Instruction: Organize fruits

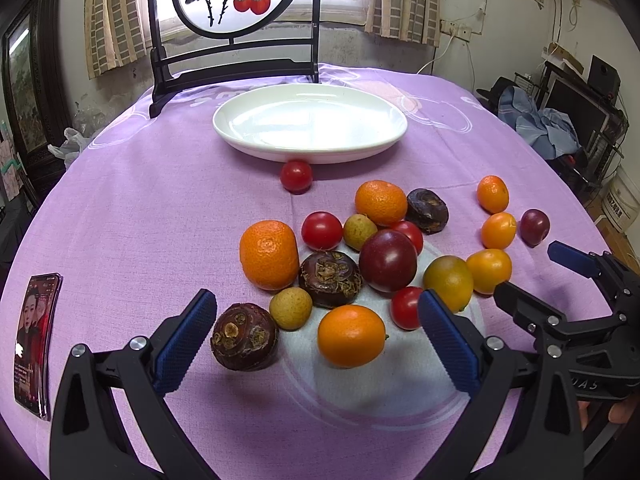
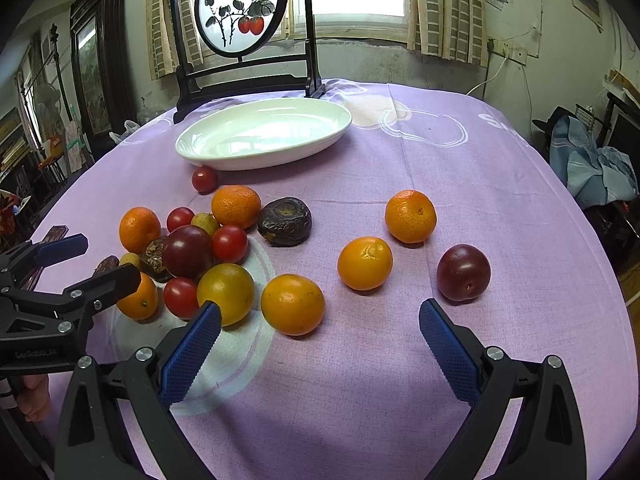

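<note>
Many small fruits lie loose on the purple tablecloth: oranges, red cherry tomatoes, dark plums, brown water chestnuts and yellow-green longans. An empty white oval plate (image 1: 310,122) stands behind them, with one tomato (image 1: 296,176) against its front rim. My left gripper (image 1: 316,334) is open, low over the cloth, with a water chestnut (image 1: 245,337) and an orange (image 1: 351,336) between its fingers. My right gripper (image 2: 320,340) is open and empty, an orange (image 2: 292,304) just ahead of it and a plum (image 2: 463,272) to the right.
A black-framed painted screen (image 1: 236,20) stands behind the plate (image 2: 264,134). A phone (image 1: 36,340) lies at the left of the cloth. The table edge curves away on the right, with clothes and furniture beyond it.
</note>
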A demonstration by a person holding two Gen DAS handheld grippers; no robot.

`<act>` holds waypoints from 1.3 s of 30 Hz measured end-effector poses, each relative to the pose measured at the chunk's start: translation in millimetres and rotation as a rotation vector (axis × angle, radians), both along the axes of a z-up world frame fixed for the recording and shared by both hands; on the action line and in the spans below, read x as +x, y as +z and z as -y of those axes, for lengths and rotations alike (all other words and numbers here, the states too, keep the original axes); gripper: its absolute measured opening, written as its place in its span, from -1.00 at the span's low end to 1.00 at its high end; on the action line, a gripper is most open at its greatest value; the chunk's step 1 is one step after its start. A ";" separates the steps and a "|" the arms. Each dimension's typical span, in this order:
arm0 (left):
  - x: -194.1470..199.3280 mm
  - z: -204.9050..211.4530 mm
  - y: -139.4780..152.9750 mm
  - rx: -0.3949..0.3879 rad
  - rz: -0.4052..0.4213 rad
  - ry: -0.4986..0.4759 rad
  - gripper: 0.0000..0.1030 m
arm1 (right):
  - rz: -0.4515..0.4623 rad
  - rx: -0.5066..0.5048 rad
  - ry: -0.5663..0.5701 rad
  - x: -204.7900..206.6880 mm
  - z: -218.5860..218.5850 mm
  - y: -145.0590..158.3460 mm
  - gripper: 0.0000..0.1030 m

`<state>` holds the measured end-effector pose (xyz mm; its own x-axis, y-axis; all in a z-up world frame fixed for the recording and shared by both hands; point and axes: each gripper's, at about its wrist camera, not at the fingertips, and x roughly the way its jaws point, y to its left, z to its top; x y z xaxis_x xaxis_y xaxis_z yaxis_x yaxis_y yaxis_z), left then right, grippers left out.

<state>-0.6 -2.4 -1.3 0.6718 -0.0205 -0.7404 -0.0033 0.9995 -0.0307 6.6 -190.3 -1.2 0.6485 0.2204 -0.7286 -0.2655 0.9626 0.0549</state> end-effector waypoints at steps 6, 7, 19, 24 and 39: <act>-3.0 3.1 -2.3 0.014 0.023 -0.022 0.92 | -0.007 -0.015 -0.010 2.2 0.8 -2.6 0.93; -3.1 2.3 -3.6 0.015 0.009 -0.021 0.92 | -0.005 -0.012 -0.013 2.1 2.1 -2.1 0.93; -20.0 -9.1 -23.8 0.017 -0.087 -0.036 0.91 | 0.054 0.051 -0.003 -10.6 14.3 12.2 0.93; -19.1 -16.2 -27.7 0.031 -0.120 -0.060 0.54 | 0.040 0.064 -0.009 -12.4 18.5 8.9 0.93; 9.5 -45.7 -33.6 0.031 -0.137 -0.013 -0.21 | 0.011 0.086 -0.017 -7.5 21.1 3.2 0.93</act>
